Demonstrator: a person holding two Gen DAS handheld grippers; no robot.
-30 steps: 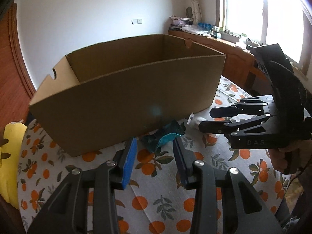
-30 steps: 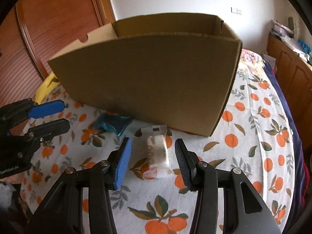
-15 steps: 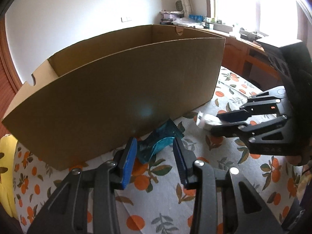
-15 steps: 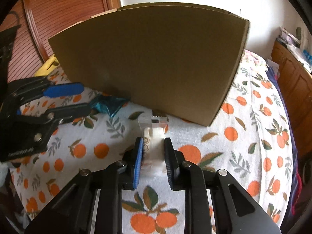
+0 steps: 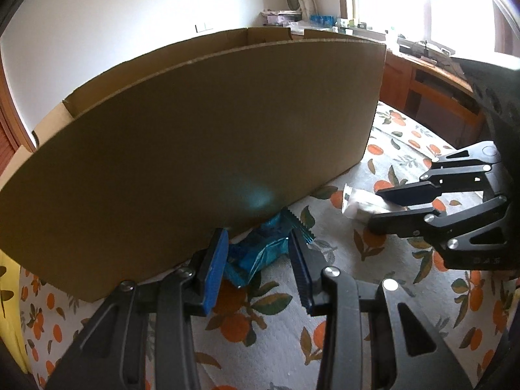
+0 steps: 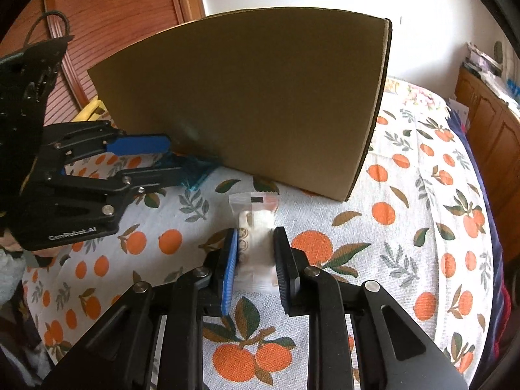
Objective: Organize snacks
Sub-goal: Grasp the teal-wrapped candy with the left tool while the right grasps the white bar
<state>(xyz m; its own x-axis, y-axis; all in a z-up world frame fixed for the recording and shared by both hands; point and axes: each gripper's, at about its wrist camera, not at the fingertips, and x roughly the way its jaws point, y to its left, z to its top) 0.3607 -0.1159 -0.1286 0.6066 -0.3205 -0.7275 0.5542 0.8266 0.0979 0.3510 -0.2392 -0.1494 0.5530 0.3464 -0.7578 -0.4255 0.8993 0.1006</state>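
Observation:
A large open cardboard box (image 5: 201, 149) stands on the orange-print cloth; it also shows in the right wrist view (image 6: 247, 104). A teal snack packet (image 5: 260, 253) lies at the foot of the box, between the fingers of my left gripper (image 5: 258, 260), which is open around it. My right gripper (image 6: 255, 260) is shut on a white wrapped snack (image 6: 255, 227) resting on the cloth. That snack (image 5: 360, 203) and the right gripper (image 5: 383, 208) show at the right of the left wrist view. The left gripper (image 6: 162, 159) and the teal packet (image 6: 195, 172) show at the left of the right wrist view.
The orange-print cloth (image 6: 406, 227) covers the surface. A yellow object (image 5: 8, 292) lies at the left edge. A wooden cabinet (image 5: 432, 87) and a window stand at the back right. A wooden door (image 6: 113, 6) is behind the box.
My left gripper has moved forward and down so its open fingers now straddle the teal packet. My right gripper closed on the white snack and still holds it.

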